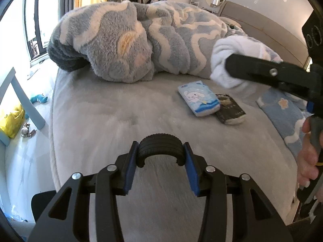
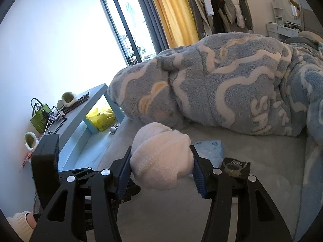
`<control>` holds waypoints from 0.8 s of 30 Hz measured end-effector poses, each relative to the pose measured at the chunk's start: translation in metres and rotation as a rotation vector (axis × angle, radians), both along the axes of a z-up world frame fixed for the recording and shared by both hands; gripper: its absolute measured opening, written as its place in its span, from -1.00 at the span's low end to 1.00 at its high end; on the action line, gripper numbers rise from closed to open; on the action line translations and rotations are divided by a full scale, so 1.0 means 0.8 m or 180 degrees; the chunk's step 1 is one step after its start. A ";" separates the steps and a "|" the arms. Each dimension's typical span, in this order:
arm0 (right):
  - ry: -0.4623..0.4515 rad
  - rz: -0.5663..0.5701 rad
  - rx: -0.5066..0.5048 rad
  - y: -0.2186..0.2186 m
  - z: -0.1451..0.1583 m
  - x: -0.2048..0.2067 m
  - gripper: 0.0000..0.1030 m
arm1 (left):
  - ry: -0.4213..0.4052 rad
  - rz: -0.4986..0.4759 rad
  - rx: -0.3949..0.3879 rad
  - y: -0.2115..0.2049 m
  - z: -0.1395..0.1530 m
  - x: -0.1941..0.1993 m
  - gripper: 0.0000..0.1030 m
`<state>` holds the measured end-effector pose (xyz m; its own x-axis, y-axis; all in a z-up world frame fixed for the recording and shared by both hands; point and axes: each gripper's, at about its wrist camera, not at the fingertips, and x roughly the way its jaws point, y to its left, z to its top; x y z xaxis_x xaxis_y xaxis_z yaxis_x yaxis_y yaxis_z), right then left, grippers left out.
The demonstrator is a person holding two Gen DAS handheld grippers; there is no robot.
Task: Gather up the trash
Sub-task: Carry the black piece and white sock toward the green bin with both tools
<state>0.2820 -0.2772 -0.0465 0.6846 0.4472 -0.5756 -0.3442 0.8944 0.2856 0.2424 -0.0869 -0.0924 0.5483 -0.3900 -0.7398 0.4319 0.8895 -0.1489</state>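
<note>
On bed (image 1: 101, 125): 2 tissue packs (image 1: 198, 100), 1 blanket (image 1: 125, 46), 2 grippers (image 1: 160, 161).

We can make out large white letters woven into the blue fleece blanket (image 2: 232, 76) in the right wrist view, low on its right side; they begin "SH" and a second row above them runs "INK" or close to it, but folds cut the words off. The dark packet (image 1: 230, 109) on the bed carries pale print too small to read. The blue tissue pack (image 1: 198, 100) shows a cartoon dog, no legible words.
</note>
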 end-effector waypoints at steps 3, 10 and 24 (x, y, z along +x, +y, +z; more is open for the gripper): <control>-0.0023 0.0010 -0.0006 0.008 0.004 -0.013 0.06 | -0.0001 -0.0007 -0.0016 0.007 0.007 -0.016 -0.09; -0.0040 0.0003 0.0010 0.023 0.006 -0.042 0.06 | -0.0032 0.0089 -0.0031 0.035 0.018 -0.047 -0.09; -0.0049 0.0165 -0.0016 0.081 0.008 -0.081 0.06 | 0.0058 0.0316 -0.0119 0.100 0.019 -0.087 -0.09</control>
<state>0.2172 -0.2127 -0.0401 0.6694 0.4795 -0.5675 -0.3944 0.8766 0.2755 0.1727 -0.0065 -0.0769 0.5722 -0.3620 -0.7359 0.3389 0.9215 -0.1897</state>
